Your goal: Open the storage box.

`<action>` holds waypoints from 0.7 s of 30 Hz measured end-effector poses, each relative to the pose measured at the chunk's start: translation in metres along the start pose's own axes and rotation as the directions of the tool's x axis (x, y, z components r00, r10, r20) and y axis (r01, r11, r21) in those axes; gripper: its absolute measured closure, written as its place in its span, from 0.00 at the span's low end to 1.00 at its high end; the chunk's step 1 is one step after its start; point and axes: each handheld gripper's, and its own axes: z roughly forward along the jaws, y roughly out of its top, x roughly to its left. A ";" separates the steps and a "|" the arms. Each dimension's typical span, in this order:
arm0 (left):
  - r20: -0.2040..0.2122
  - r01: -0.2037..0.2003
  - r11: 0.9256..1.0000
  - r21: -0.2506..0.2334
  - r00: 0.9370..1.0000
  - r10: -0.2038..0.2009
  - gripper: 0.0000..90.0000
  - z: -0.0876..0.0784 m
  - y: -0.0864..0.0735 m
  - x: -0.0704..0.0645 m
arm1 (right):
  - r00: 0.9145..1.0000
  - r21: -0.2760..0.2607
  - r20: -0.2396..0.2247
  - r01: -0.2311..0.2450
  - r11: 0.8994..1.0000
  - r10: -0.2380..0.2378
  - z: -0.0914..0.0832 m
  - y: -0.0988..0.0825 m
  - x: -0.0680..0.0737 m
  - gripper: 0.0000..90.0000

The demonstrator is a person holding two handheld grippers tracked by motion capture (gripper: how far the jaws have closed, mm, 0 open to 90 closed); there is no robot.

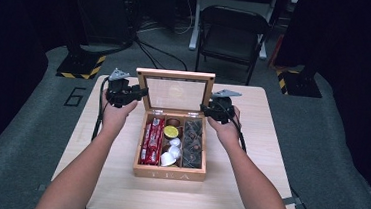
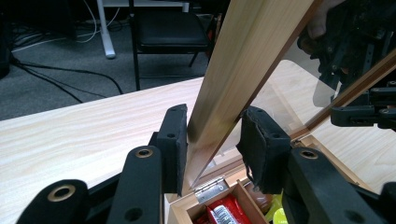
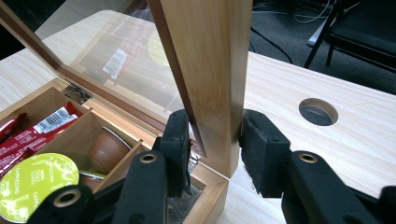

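Observation:
A wooden tea box [image 1: 168, 173] sits in the middle of the table with its glass-paned lid [image 1: 176, 75] standing upright. My left gripper [image 1: 142, 92] is shut on the lid's left frame edge [image 2: 238, 60], one pad on each face of the wood [image 2: 212, 123]. At the lid's right edge [image 3: 210, 56] my right gripper [image 1: 204, 108] grips the frame the same way [image 3: 215, 126]. Inside the box lie red packets [image 1: 153, 142], a yellow-green capsule [image 1: 171, 131], white capsules [image 1: 171, 153] and dark tea bags [image 1: 193, 142].
The light wooden table [image 1: 95, 142] has bare surface on both sides of the box and a round cable hole [image 3: 318, 111] behind the lid. A black folding chair [image 1: 231, 35] stands beyond the far edge, with cables on the floor.

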 end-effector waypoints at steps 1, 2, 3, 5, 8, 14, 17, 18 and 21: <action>0.000 0.000 1.000 -0.001 1.000 0.000 0.69 0.000 0.000 0.000 | 1.000 0.001 0.000 0.000 1.000 0.000 0.000 0.000 0.000 0.70; -0.001 0.004 1.000 -0.003 1.000 -0.004 0.69 0.000 0.000 0.000 | 1.000 0.004 -0.001 0.006 1.000 -0.006 0.000 0.001 -0.001 0.70; -0.001 0.005 1.000 -0.004 1.000 -0.005 0.69 0.001 0.000 0.001 | 1.000 0.004 0.000 0.014 1.000 -0.014 0.000 0.001 -0.001 0.70; -0.002 0.006 1.000 -0.003 1.000 -0.006 0.69 0.001 0.000 0.001 | 1.000 0.004 0.003 0.012 1.000 -0.012 0.001 0.001 -0.001 0.70; -0.001 0.006 1.000 0.001 1.000 -0.006 0.69 0.002 0.001 0.002 | 1.000 0.004 0.004 0.016 1.000 -0.016 0.001 0.001 -0.001 0.71; 0.008 0.024 1.000 0.015 1.000 -0.024 0.69 0.004 0.001 0.005 | 1.000 0.005 0.002 0.014 1.000 -0.014 0.002 0.001 -0.002 0.71; 0.006 0.021 1.000 0.018 1.000 -0.021 0.68 0.005 0.000 0.005 | 1.000 0.007 0.005 0.016 1.000 -0.016 0.002 0.002 -0.002 0.71; 0.005 0.022 1.000 0.020 1.000 -0.022 0.68 0.005 0.000 0.004 | 1.000 0.005 0.005 0.016 1.000 -0.016 0.002 0.002 -0.002 0.71; 0.008 0.024 1.000 0.019 1.000 -0.024 0.66 0.005 -0.001 0.005 | 1.000 0.002 0.006 0.012 1.000 -0.012 0.003 0.002 -0.003 0.71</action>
